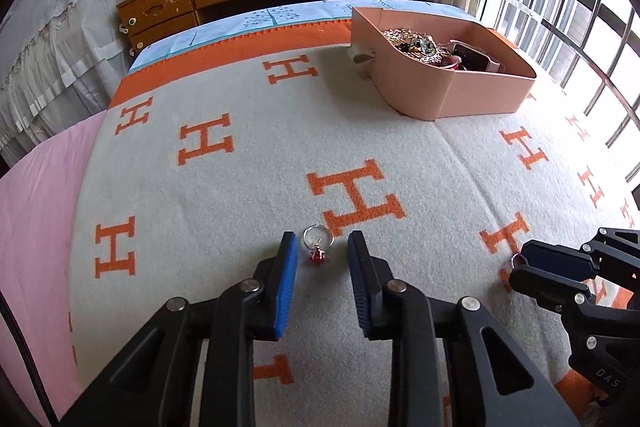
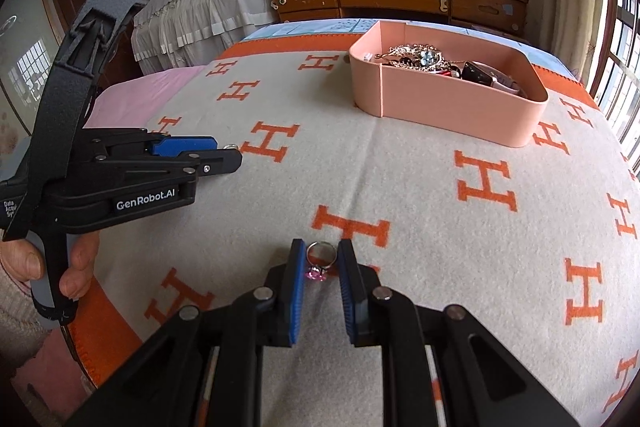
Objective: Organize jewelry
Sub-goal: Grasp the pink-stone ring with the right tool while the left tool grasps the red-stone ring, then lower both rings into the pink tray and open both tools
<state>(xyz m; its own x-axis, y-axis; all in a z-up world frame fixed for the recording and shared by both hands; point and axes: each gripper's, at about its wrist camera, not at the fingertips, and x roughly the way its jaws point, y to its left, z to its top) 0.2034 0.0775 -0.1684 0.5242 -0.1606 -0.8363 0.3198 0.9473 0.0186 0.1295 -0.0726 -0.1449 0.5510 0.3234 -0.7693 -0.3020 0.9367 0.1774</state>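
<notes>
On the bed's H-print blanket, my left claw is narrow around the red-stone ring, a sliver of gap still at each pad; my right claw is pinched on the pink-stone ring. One ring per claw, probably so both go to the pink box with the piled jewelry at the far end. Readable: "GenRobot.AI" label on the left claw body, "DAS" on the right, rest cut off.

Blanket is wide open in the middle; only the pink box blocks far right.
</notes>
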